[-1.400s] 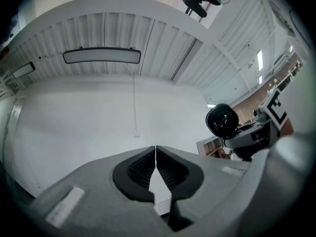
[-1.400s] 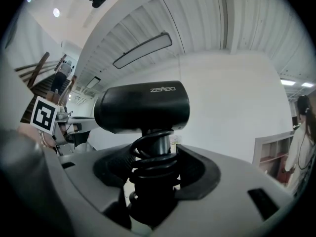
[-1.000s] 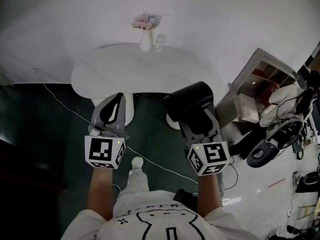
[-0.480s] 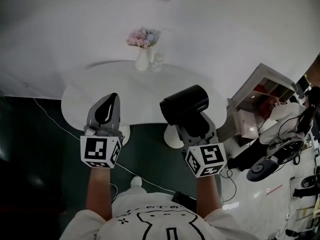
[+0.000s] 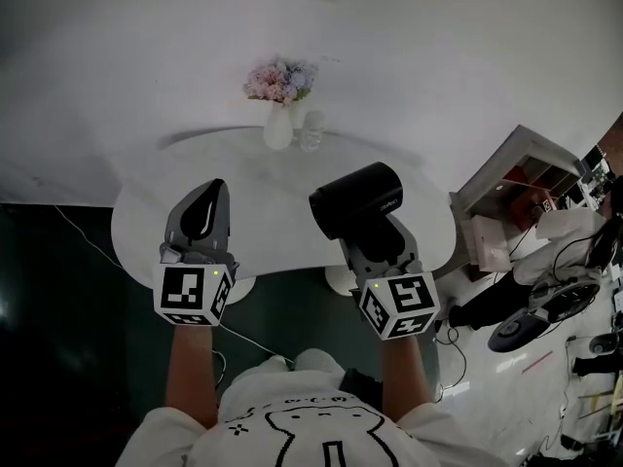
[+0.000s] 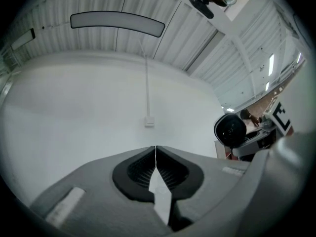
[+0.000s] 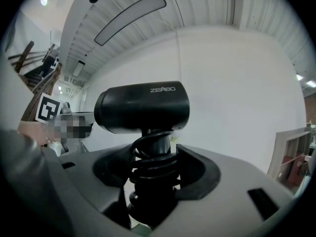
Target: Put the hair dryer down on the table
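A black hair dryer stands upright in my right gripper, whose jaws are shut on its handle with the cord coiled round it. It hangs above the right part of the white oval table. My left gripper is shut with nothing in it and hovers over the table's left part. In the left gripper view the hair dryer shows at the right, nozzle toward the camera.
A white vase of flowers and a small glass stand at the table's far edge by the wall. A white shelf unit, a chair and cables lie at the right. Dark floor lies at the left.
The view has moved toward the table: both grippers now hang over the tabletop instead of over the floor in front of it. The hair dryer stays held upright.
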A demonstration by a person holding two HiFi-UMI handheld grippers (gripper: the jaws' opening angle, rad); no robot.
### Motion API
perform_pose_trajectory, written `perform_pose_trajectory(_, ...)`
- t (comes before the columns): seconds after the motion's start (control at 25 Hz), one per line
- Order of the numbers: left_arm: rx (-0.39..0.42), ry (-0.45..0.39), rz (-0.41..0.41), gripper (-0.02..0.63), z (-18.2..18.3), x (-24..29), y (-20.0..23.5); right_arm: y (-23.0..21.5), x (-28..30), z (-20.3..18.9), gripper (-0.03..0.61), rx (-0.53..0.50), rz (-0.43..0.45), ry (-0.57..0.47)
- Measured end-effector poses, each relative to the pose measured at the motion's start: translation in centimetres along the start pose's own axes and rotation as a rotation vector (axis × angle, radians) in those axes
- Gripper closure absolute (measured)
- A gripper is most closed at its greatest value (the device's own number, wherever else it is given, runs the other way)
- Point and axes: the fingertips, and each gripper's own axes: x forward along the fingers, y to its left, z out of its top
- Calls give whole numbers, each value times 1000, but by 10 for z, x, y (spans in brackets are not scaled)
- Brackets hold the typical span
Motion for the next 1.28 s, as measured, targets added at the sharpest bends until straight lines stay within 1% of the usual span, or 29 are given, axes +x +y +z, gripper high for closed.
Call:
perform_pose_trajectory(0.16, -8, 29, -7, 594, -13, 13, 5, -6, 17, -10, 327, 11, 3, 38)
perform_pose_trajectory(0.28, -10, 48, -9, 594, -21, 23, 6, -8, 32, -20, 327, 8, 50, 75)
perform_pose_trajectory(0.48, -12, 76, 14, 594, -39, 44, 10, -10, 69, -37, 327, -97, 151, 141)
perform_pose_trajectory(0.72, 3, 97, 46, 594, -47, 71, 14, -11, 112, -48, 327, -252, 316, 184)
perform_pose_trajectory(0.92, 6, 114, 89, 594, -59, 93, 23, -7, 148, -60, 327, -332, 480, 235)
perform_pose_trajectory(1.08, 9, 123, 123, 594, -66, 111, 25, -5, 168, -81, 327, -409, 631, 320)
perform_pose_trajectory(1.28, 17, 145, 157, 594, -76, 131, 22, -5, 189, -114, 327, -442, 780, 423)
